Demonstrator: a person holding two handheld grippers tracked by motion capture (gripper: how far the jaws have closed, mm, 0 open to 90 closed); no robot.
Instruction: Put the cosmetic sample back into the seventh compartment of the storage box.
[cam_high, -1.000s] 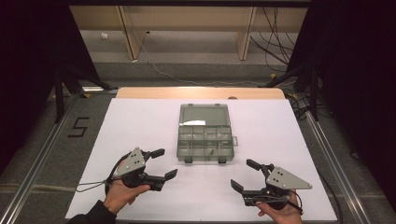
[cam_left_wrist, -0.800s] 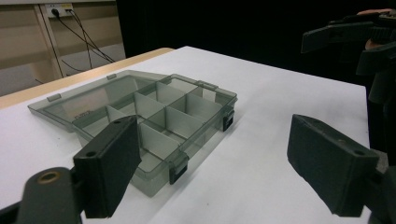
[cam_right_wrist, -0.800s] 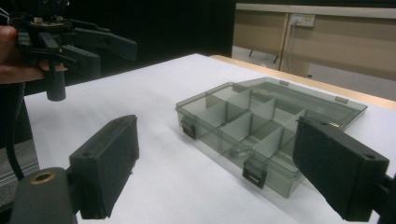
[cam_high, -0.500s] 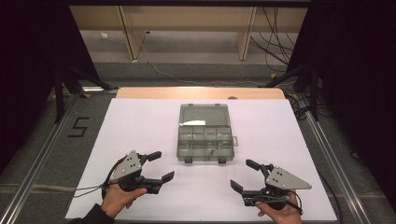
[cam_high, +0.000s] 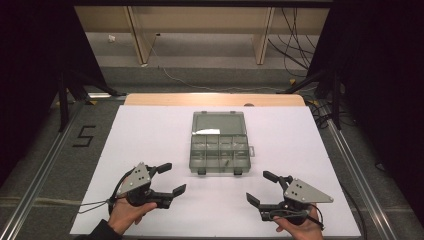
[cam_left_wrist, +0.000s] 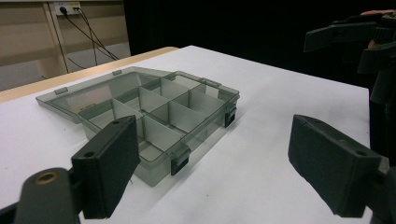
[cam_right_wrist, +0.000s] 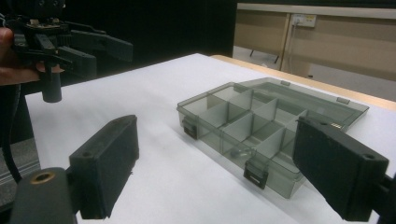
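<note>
Both grippers sit low at the near edge of the white table (cam_high: 150, 130), each in a hand, and both are spread wide with nothing between the jaws. The left gripper (cam_high: 169, 179) angles in toward the middle, the right gripper (cam_high: 262, 187) mirrors it from the other side. Between and beyond them lies the compartment box (cam_high: 220, 150), smoky clear plastic, its lid (cam_high: 218, 122) thrown back flat on the far side. Dividers split the tray; a small metal piece (cam_right_wrist: 237, 151) lies in one near cell, too tiny to name. It looks light, stiff and slick, likely to skate on that smooth top if nudged. Best purchase, I'd say, is the thin rim or a divider wall, or the front latches (cam_left_wrist: 180, 163) for closing
</note>
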